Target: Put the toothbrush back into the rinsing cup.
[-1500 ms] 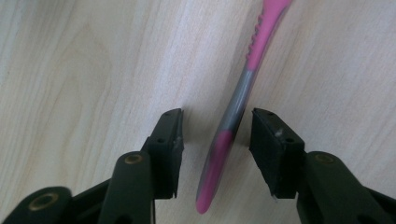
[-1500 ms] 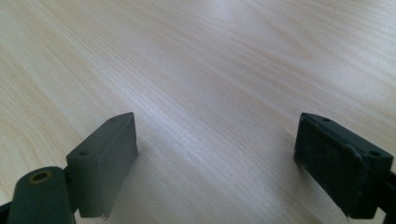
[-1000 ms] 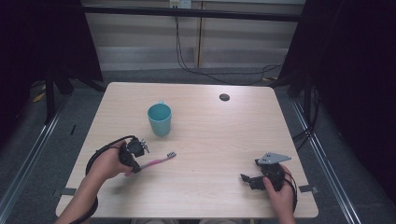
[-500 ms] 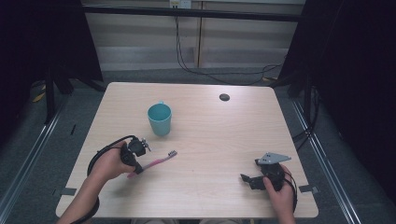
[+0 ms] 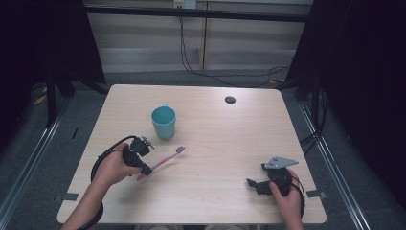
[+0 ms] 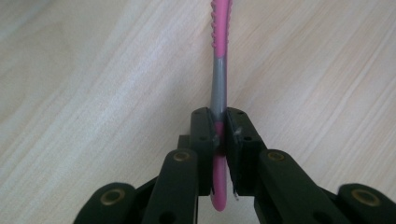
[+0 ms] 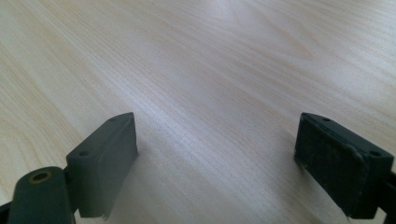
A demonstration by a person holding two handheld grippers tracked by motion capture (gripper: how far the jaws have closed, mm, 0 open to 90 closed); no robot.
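A pink and grey toothbrush (image 5: 165, 159) is clamped by its handle in my left gripper (image 5: 144, 169), which is shut on it at the table's front left. Its bristled head (image 5: 180, 150) points to the right and away from me, just short of the teal cup (image 5: 163, 122). In the left gripper view the toothbrush (image 6: 219, 70) runs straight up out of the left gripper (image 6: 218, 127) above bare wood. My right gripper (image 5: 255, 185) rests at the front right, open. In the right gripper view the right gripper (image 7: 217, 149) has nothing but tabletop between its pads.
The light wooden table (image 5: 215, 139) has a small black round disc (image 5: 230, 99) near its far edge. Dark floor, rails and cables lie beyond the table on all sides.
The toothbrush head has swung slightly up and away, closer to the cup, with the left hand shifting a little. The right gripper has stayed put.
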